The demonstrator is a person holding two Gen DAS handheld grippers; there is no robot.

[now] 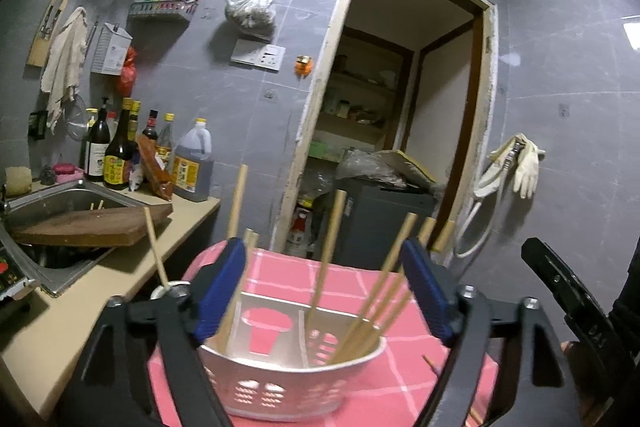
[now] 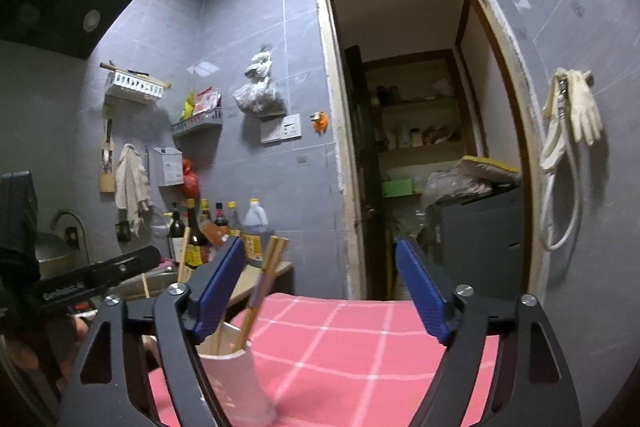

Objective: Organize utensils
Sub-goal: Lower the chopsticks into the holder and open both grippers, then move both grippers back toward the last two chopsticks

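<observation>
Grey-tiled kitchen, pink checked cloth (image 1: pixel 360 283) over the table, sink (image 1: pixel 60 203) off to the side. My left gripper (image 1: pixel 324 291) and right gripper (image 2: pixel 320 291) both stand released with nothing between the jaws, and the chopsticks (image 1: pixel 372 303) lean inside the white holder (image 1: pixel 280 383) on the cloth. Looks like a drop-off just done; next I'd reach for the stray chopstick (image 1: pixel 431 363) lying beside the holder.

One holder (image 1: pixel 292 383), roughly eight chopsticks (image 1: pixel 372 303).

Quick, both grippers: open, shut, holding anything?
Left gripper: open, holding nothing; chopstick basket lies beyond.
Right gripper: open, holding nothing.
</observation>
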